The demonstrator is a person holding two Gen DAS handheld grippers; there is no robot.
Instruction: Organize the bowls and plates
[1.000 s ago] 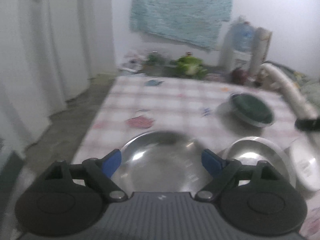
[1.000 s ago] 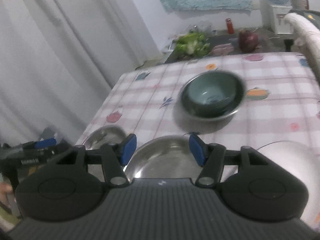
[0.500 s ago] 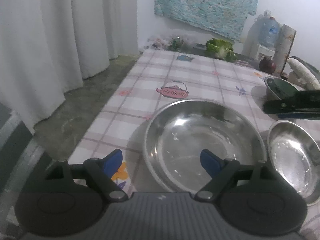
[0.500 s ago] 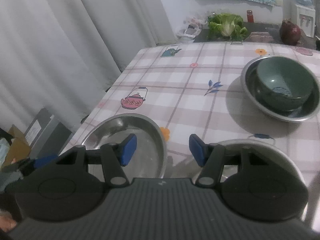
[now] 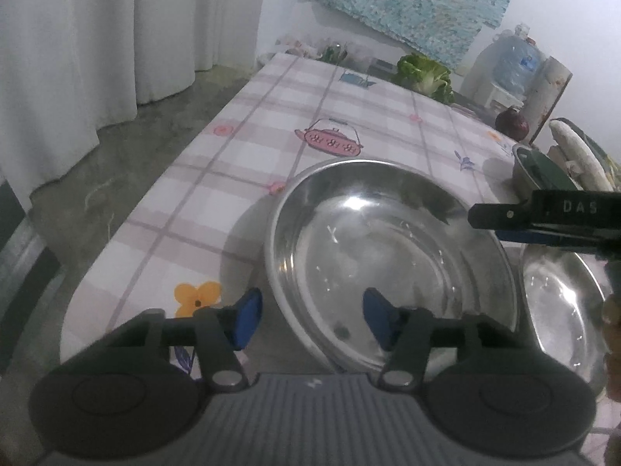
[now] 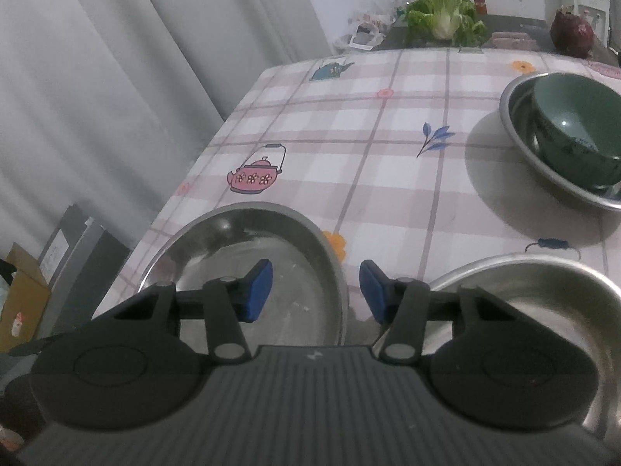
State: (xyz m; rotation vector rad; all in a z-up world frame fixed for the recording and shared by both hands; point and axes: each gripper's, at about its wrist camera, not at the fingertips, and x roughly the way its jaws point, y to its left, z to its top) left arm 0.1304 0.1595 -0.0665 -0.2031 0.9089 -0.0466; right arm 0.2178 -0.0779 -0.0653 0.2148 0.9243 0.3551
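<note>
A large steel bowl (image 5: pixel 388 256) sits on the checked tablecloth near the table's front left corner. My left gripper (image 5: pixel 310 316) is open, its jaws either side of the bowl's near rim. A smaller steel bowl (image 5: pixel 559 306) sits just right of it. My right gripper (image 6: pixel 315 291) is open, over the large bowl's right rim (image 6: pixel 330 256), with the smaller steel bowl (image 6: pixel 535 299) at its right; it also shows from the side in the left wrist view (image 5: pixel 543 217). Farther right, a green bowl (image 6: pixel 574 132) rests inside another steel bowl (image 6: pixel 520 143).
The table's left edge (image 5: pixel 182 155) drops to a concrete floor beside white curtains. A cabbage (image 6: pixel 442 19), a dark red round object (image 6: pixel 572 33) and a water jug (image 5: pixel 512 62) stand beyond the far end. A grey box (image 6: pixel 73 248) stands on the floor at left.
Both grippers have moved lower and closer to the large steel bowl. The left jaws have narrowed a little around its rim. The right gripper has swung left over that bowl's right rim.
</note>
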